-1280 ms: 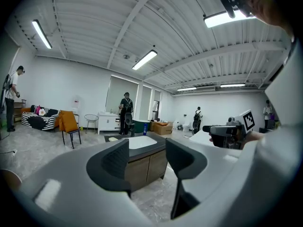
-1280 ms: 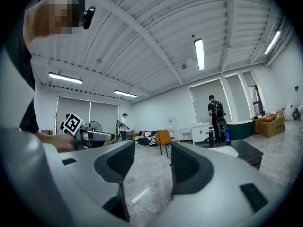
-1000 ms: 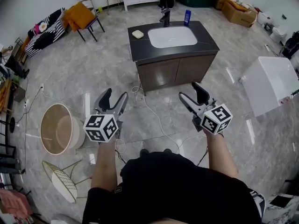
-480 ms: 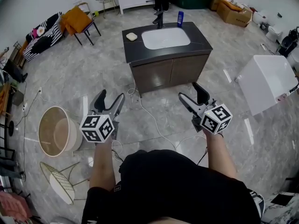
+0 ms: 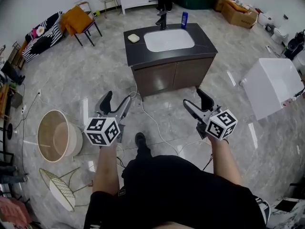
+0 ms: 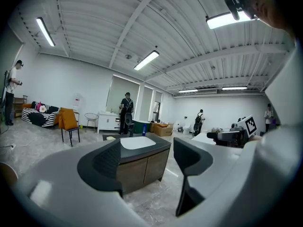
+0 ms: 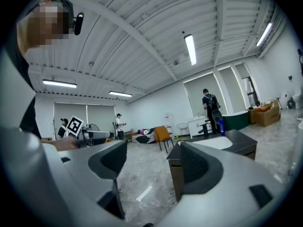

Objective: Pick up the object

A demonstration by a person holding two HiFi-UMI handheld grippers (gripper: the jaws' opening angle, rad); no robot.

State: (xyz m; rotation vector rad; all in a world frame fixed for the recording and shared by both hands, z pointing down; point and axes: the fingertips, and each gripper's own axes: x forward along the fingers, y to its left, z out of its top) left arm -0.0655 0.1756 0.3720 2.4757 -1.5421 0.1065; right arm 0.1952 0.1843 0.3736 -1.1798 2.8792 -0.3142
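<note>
A dark sink cabinet (image 5: 205, 44) with a white basin (image 5: 169, 39) stands ahead on the floor. On its top are a pale soap bar (image 5: 133, 38), a black faucet (image 5: 162, 19) and a blue bottle (image 5: 184, 19). My left gripper (image 5: 116, 101) and right gripper (image 5: 196, 99) are held level in front of the cabinet, well short of it. Both have just been opening and stand open with nothing between their jaws. The left gripper (image 6: 147, 160) frames the cabinet (image 6: 142, 162). The right gripper (image 7: 154, 167) has the cabinet (image 7: 236, 143) and bottle (image 7: 221, 127) to its right.
A white cable (image 5: 152, 123) trails across the marble floor from the cabinet. A white box (image 5: 274, 85) stands at the right, a round drum-shaped basket (image 5: 57, 136) and a wire stool (image 5: 57, 187) at the left. An orange chair (image 5: 78, 19) and people stand farther back.
Both grippers' jaws have spread a little wider. The grippers have drifted slightly lower in the head view, and a black shoe has stepped forward between my arms.
</note>
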